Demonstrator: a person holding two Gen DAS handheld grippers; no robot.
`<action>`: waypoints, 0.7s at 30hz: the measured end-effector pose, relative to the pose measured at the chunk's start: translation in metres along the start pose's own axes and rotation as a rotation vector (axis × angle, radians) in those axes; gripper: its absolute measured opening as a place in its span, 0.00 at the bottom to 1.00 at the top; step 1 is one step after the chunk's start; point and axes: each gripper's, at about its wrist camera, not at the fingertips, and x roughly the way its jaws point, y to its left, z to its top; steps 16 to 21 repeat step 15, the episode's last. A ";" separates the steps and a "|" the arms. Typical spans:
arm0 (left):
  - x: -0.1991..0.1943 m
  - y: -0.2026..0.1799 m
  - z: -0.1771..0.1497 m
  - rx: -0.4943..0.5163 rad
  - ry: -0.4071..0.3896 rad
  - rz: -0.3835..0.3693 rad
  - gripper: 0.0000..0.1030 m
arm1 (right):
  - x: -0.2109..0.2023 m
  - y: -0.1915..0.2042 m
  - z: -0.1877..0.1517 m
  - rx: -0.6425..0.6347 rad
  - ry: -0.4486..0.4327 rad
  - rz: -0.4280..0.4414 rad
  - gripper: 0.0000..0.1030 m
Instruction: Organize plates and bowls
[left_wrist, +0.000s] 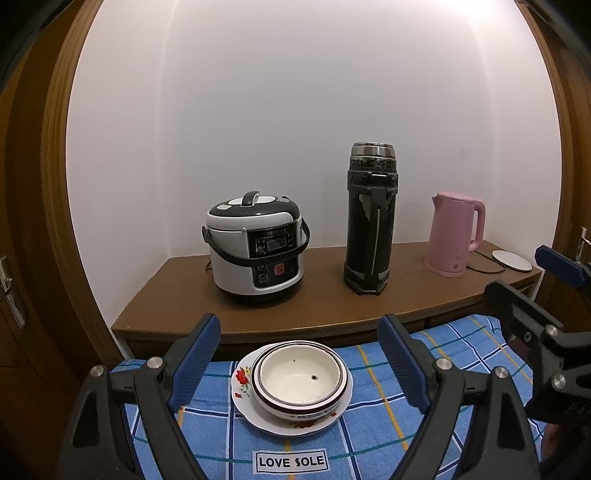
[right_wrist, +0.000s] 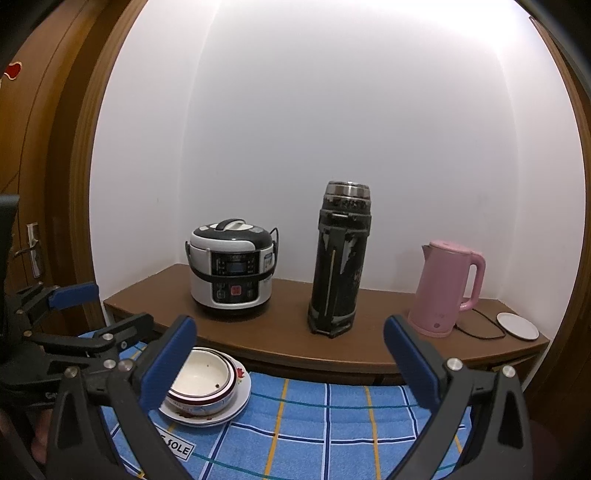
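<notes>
**Sitting dead ahead of the left jaws, the stacked dishes lie off to the right gripper's ten o'clock**

Hovering over a blue checked cloth (left_wrist: 388, 417), both grippers face a brown bench (left_wrist: 317, 306) against the white wall. The bowl (left_wrist: 300, 376) sits nested in another bowl, and the pair rests on a floral plate (left_wrist: 242, 380), the whole stack on the cloth just short of the bench's front edge.

Seen from the left wrist, the stack lies at twelve o'clock, centred between the two blue pads of the left gripper (left_wrist: 299, 363). Its jaws are spread wide, wider than the plate, and nothing is between them; the pads look clear of the rims. In the right wrist view the same stack sits at about ten o'clock, partly behind that gripper's left pad. The right gripper (right_wrist: 290, 363) also stands spread and empty, aimed at bare cloth and the bench beyond.

The left hand is therefore judged the nearer and better aligned. The stack is round, so it has no long axis to match; what matters is that its rims lie level, and a pinch across a rim would probably need the jaws dropped and pushed straight forward.

On the bench, a rice cooker (left_wrist: 256, 247) stands at eleven o'clock from the left gripper, a dark flask (left_wrist: 371, 221) at one, a pink kettle (left_wrist: 454, 234) at two.
</notes>
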 end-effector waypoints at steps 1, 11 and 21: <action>0.000 0.000 0.000 0.001 -0.001 0.003 0.86 | -0.001 0.000 0.000 0.000 -0.003 -0.001 1.00; 0.000 -0.005 -0.003 0.022 -0.019 0.036 0.86 | -0.005 -0.001 0.000 0.000 -0.015 0.001 1.00; -0.001 -0.007 -0.003 0.026 -0.030 0.033 0.86 | -0.005 -0.002 -0.001 0.006 -0.009 0.004 1.00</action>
